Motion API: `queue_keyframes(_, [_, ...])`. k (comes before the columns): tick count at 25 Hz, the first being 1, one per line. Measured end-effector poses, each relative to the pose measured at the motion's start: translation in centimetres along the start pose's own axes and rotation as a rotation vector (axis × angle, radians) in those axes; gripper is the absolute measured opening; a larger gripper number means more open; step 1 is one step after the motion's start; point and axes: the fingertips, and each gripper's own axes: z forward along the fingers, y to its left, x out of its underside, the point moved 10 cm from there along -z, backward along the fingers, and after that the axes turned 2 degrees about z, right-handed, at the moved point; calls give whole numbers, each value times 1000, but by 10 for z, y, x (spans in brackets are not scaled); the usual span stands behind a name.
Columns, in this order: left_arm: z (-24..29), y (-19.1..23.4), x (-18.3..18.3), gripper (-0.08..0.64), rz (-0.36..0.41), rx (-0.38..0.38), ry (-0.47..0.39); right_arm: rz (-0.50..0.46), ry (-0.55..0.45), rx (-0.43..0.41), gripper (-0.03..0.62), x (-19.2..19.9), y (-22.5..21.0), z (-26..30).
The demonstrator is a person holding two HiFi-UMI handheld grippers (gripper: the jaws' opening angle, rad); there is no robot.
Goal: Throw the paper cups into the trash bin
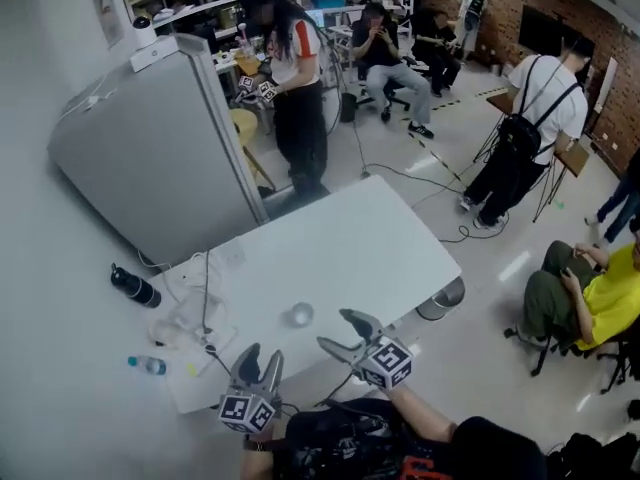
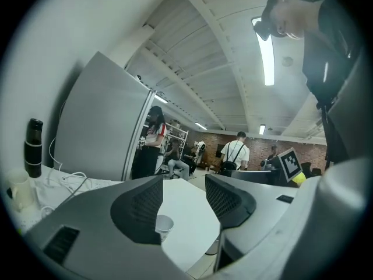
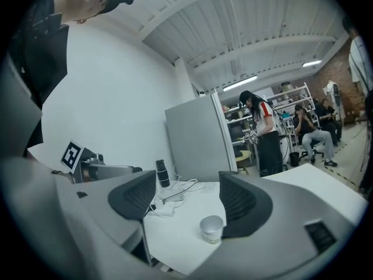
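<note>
Holds the right hand-held gripper [image 1: 343,332] low over the near edge of the desk [image 1: 350,238], jaws spread wide, pinching nothing. Holds the left hand-held gripper [image 1: 259,360] just to its left, jaws likewise spread and empty. Carries on each a cube of black-and-white square markers, with no letters or words to read.

Finds the paper cup [image 1: 299,315] upright on the desk just beyond both sets of jaws, mouth up, touched by neither. Appears in the right gripper view [image 3: 212,228] close by the right-hand pad, and in the left gripper view [image 2: 164,224] low beside the left-hand pad. Bears a faint print low on its wall, too small to read. Shows nothing inside from above.

Further left on the desk, takes in a tangle of white cables [image 1: 205,303], then a black bottle [image 1: 134,287] standing capped at the far left corner, and a clear plastic bottle [image 1: 147,365] with a blue cap at the near left corner. Cannot tell the contents of either, nor read any label.

To the right, has the trash bin [image 1: 441,300] on the floor at the desk's right edge, round and grey, partly tucked under the top, its inside hidden. Ends at a tall grey cabinet [image 1: 150,148] against the far left of the desk.
</note>
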Motion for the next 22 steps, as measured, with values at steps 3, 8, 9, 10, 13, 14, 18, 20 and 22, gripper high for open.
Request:
queue_keyframes(3, [-11, 11, -1, 222, -3, -25, -3, -13, 31, -21, 350, 3, 7, 11])
queue_keyframes(8, [-26, 34, 9, 222, -40, -92, -1, -20, 108, -71, 350, 16, 15, 38])
queue_keyframes(9, [-26, 36, 10, 222, -44, -108, -4, -26, 118, -81, 350, 18, 13, 43])
queue_keyframes(10, [-25, 36, 11, 222, -46, -120, -6, -33, 125, -88, 350, 18, 11, 47])
queue_keyframes(13, [-16, 34, 10, 222, -36, -145, -3, -57, 142, -109, 350, 19, -4, 61])
queue_keyframes(14, [-12, 35, 11, 222, -35, -155, -2, -66, 151, -117, 350, 22, -9, 66])
queue_keyframes(18, [5, 35, 18, 222, -44, -201, 53, -116, 206, -143, 350, 35, -33, 84])
queue_keyframes(20, [19, 34, 15, 222, -23, -216, 71, -127, 222, -159, 350, 39, -46, 92])
queue_keyframes(22, [34, 32, 10, 222, -3, -231, 67, -143, 241, -182, 350, 44, -58, 97])
